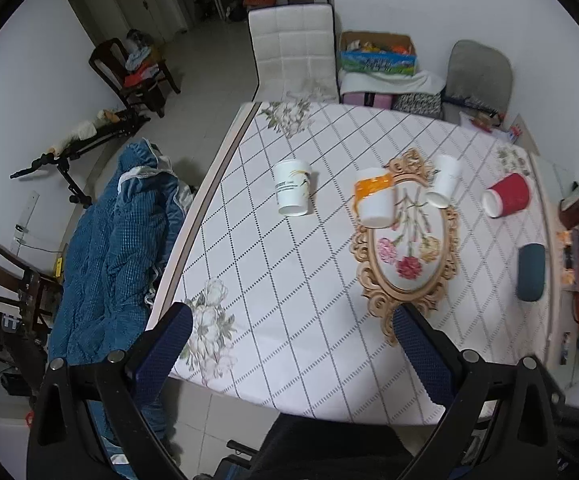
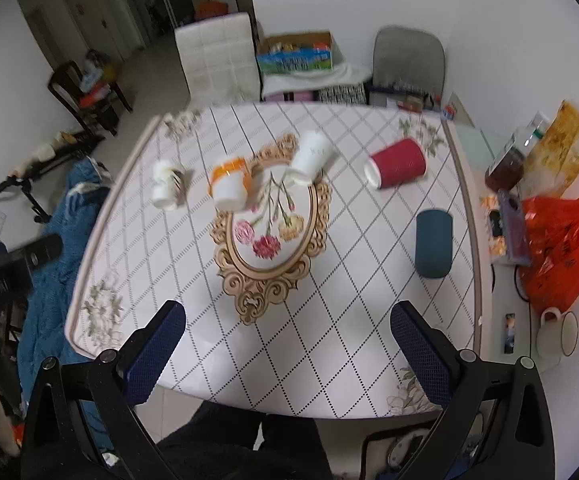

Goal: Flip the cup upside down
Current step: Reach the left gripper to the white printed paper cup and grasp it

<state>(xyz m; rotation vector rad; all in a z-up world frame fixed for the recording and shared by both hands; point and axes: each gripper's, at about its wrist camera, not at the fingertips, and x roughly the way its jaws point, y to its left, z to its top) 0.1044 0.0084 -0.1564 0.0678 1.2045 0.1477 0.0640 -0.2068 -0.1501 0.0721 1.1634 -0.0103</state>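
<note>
both the left tongs [image 1: 291,350] and right tongs [image 2: 287,342] hang released above the table's [image 2: 329,340] near edge; four cups lie tipped across its far half, the red cup [image 2: 396,168] rightmost.

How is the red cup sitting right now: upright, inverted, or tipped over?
Tipped over. The red cup lies on its side on the table, white rim facing left.

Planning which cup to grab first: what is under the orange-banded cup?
The orange-banded cup sits on the tablecloth, overlapping the upper left rim of the printed gold frame. The print directly beneath it is covered.
</note>
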